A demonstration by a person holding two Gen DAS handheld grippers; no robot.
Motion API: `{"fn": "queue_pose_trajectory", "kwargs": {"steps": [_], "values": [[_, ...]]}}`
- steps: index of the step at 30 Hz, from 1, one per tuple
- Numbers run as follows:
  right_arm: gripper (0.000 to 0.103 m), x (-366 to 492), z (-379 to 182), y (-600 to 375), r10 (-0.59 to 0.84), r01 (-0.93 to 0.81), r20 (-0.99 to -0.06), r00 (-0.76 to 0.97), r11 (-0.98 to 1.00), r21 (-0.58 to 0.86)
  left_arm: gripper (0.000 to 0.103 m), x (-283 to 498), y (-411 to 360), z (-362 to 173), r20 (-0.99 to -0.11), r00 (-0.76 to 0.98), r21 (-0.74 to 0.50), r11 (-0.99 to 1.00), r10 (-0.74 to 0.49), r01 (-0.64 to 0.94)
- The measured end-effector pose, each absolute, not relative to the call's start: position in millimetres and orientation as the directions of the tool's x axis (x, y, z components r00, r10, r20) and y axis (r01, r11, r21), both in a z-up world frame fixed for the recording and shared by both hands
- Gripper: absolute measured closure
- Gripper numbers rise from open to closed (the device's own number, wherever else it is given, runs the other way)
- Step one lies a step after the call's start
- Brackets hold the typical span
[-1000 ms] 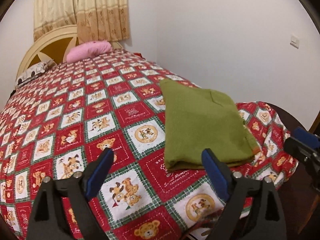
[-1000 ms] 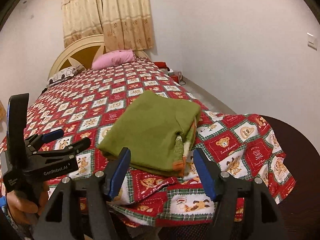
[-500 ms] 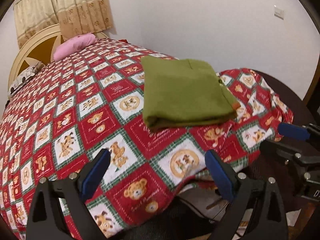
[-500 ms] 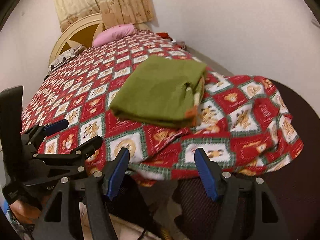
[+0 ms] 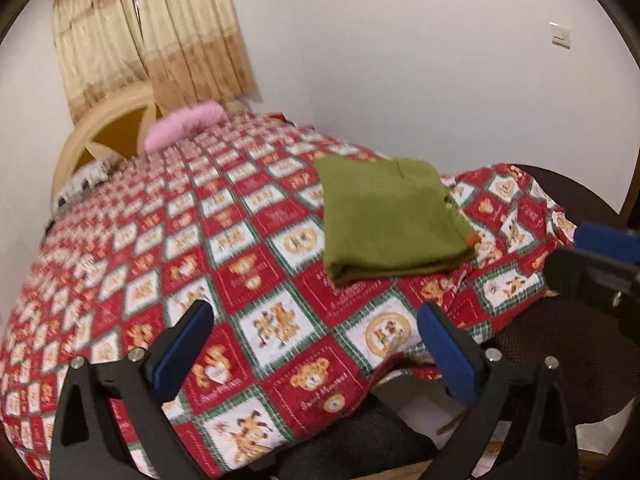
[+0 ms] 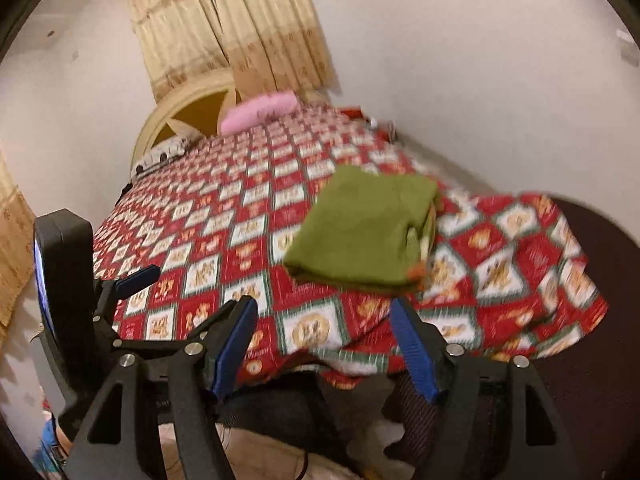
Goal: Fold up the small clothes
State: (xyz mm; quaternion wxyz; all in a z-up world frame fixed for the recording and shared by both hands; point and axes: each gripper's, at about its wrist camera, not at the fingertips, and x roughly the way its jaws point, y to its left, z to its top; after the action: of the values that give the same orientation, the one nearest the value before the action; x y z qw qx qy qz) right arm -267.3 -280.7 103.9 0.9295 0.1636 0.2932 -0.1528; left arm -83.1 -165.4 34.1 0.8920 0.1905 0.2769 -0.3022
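1. Left hand-held gripper (image 5: 316, 344) – nearest item; jaws wide and opening, nothing between them, hanging over the near edge of the bed, clear of the cloth
2. Right hand-held gripper (image 6: 324, 340) – jaws moderately apart and opening, likewise empty; both look drawn off so as not to disturb the fold
3. Bedspread (image 5: 248, 280) – red and white bear print, covering the bed as the folding surface; its corner droops over the edge
4. Green garment (image 5: 384, 220) – folded into a flat rectangle, lying near the bed's right foot corner, touched by neither gripper; the folding looks done
5. Pink pillow (image 5: 184, 124) – far end, against the headboard (image 5: 104, 136)
6. Curtains (image 5: 152, 44) – on the back wall
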Motion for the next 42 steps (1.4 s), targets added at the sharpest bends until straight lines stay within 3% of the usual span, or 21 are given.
{"fn": "queue_pose_trajectory", "kwargs": {"steps": [9,19,24,42], "values": [[0.027,-288,134,-276,-0.334,0.434,-0.44,0.833,0.889,0.145,0.0,-89,-161,54,-0.506,0.723,0.174,0.765,-0.471,0.62],[0.017,-308,151,-277,-0.439,0.492,-0.306,0.845,0.862,0.124,0.0,-93,-161,95,-0.385,0.714,0.079,0.75,-0.585,0.657],[0.016,-309,150,-282,-0.448,0.505,-0.309,0.839,0.853,0.133,0.0,-101,-161,94,-0.343,0.74,0.093,0.763,-0.578,0.639],[0.016,-302,140,-282,-0.442,0.507,-0.346,0.827,0.854,0.121,0.0,-94,-164,81,-0.412,0.719,0.069,0.768,-0.56,0.637]]}}
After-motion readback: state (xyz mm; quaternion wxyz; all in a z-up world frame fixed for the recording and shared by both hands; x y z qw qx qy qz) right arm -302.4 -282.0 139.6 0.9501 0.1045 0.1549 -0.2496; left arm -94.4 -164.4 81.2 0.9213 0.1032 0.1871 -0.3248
